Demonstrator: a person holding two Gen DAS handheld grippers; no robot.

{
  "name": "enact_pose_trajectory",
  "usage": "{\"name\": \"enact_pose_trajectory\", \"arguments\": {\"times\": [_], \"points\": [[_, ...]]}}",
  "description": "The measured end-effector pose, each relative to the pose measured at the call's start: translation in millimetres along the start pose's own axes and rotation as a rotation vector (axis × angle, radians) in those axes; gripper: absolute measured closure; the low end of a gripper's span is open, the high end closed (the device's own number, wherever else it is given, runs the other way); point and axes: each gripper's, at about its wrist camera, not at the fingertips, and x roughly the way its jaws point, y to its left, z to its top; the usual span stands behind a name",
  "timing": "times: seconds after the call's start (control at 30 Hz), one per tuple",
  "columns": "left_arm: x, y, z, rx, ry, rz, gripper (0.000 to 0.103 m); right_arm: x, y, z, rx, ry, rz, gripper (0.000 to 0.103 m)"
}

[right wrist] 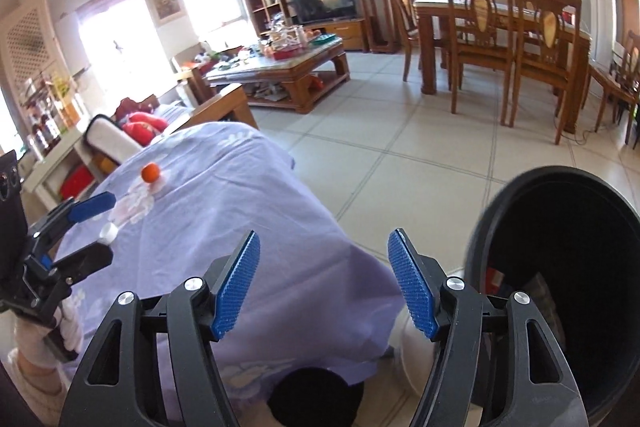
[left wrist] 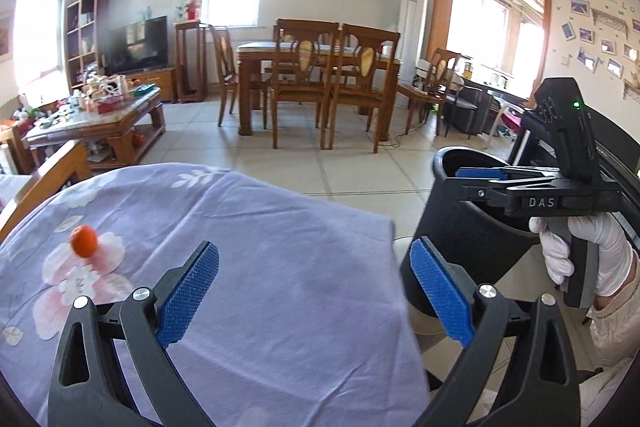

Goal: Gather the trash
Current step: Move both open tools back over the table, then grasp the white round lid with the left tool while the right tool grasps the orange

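Left wrist view: left gripper (left wrist: pixel 314 279) spread wide, nothing between its two blue pads (left wrist: pixel 188 293), poised over a table draped in a lilac floral cloth (left wrist: pixel 280 247). One small orange fruit (left wrist: pixel 84 241) on the cloth at far left, well apart from the pads. One black trash bin (left wrist: pixel 472 227) just beside the table's right edge, on the tiled floor. Right gripper (left wrist: pixel 484 174) at the bin's rim, gripped by one white-gloved hand (left wrist: pixel 576 255), blue fingers reaching over the opening; seen edge-on, so spread or pressed together cannot be told here. One dining table (left wrist: pixel 316 55) with four chairs visible around it, well beyond.

Right wrist view: right gripper (right wrist: pixel 324 283) spread open, holding nothing, two blue pads (right wrist: pixel 236 287) over the cloth's near edge. Bin (right wrist: pixel 560 267) to the right, mouth dark, something reddish dimly visible inside. Left gripper (right wrist: pixel 98 223) at far left, jaws apart, one small white cap-like piece (right wrist: pixel 108 233) between the fingertips; touching or not, cannot tell. Orange fruit (right wrist: pixel 150 172) beyond it on the cloth, near but apart. One cluttered coffee table (right wrist: pixel 280 67) farther back.
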Motion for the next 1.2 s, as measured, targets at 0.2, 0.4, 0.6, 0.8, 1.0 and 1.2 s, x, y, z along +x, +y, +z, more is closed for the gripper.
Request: {"name": "enact_pose_trajectory", "arguments": {"times": [0.2, 0.4, 0.6, 0.8, 1.0, 1.2], "points": [[-14, 46, -12, -0.061, 0.02, 0.082, 0.007, 37, 49, 12, -0.036, 0.025, 0.045, 0.036], [-28, 92, -27, -0.118, 0.046, 0.158, 0.007, 70, 92, 22, -0.077, 0.052, 0.092, 0.036], [-36, 130, -42, -0.164, 0.107, 0.222, 0.007, 103, 131, 33, -0.102, 0.071, 0.138, 0.036], [-34, 164, -58, -0.222, 0.191, 0.243, 0.007, 138, 167, 43, -0.133, 0.102, 0.178, 0.036], [-33, 184, -65, -0.258, 0.249, 0.253, 0.008, 176, 202, 52, -0.166, 0.146, 0.214, 0.036], [-29, 188, -69, -0.242, 0.299, 0.249, 0.027, 204, 235, 63, -0.213, 0.174, 0.23, 0.036]]}}
